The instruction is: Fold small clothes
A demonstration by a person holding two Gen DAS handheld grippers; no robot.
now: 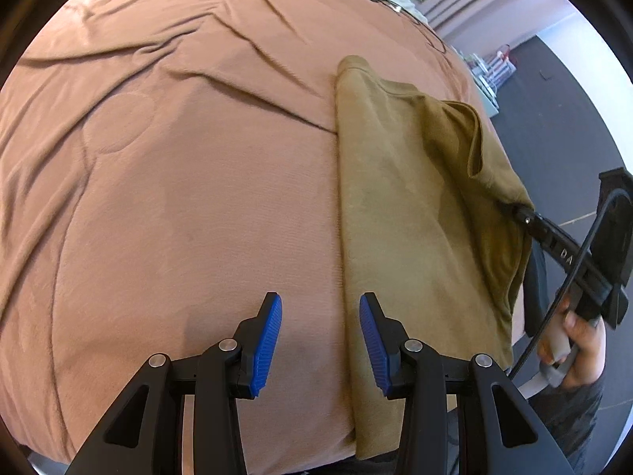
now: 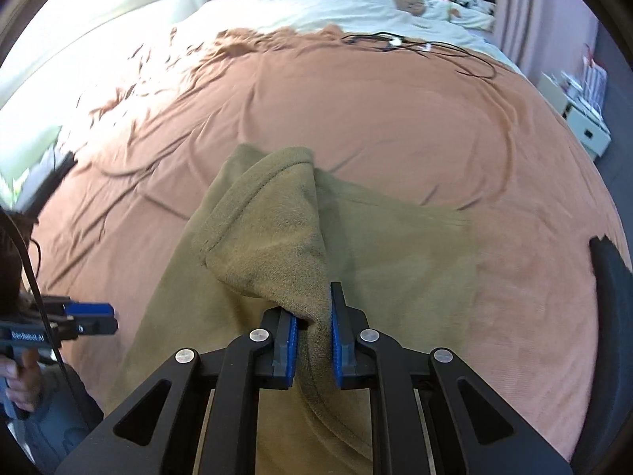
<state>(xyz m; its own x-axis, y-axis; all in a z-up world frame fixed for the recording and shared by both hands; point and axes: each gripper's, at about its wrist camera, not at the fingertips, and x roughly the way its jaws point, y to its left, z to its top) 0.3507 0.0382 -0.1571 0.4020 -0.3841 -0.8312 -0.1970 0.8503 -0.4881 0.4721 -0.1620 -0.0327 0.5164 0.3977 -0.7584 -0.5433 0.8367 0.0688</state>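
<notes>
Olive garment (image 1: 399, 206) lay on the brown bedspread (image 1: 178, 182) near the bed's near edge, folded lengthwise, long side running away from that edge. Right hand-held gripper (image 2: 312, 336) was pinching a bunched hem of the garment between its blue pads (image 2: 292, 350); that flap was lifted off the layer below and draped over the jaws. Left hand-held gripper (image 1: 320, 340) hung spread and empty over the bedspread, one pad above the garment's long edge, not touching. Black cables (image 2: 415, 45) lay toward the bed's far edge, well apart.
</notes>
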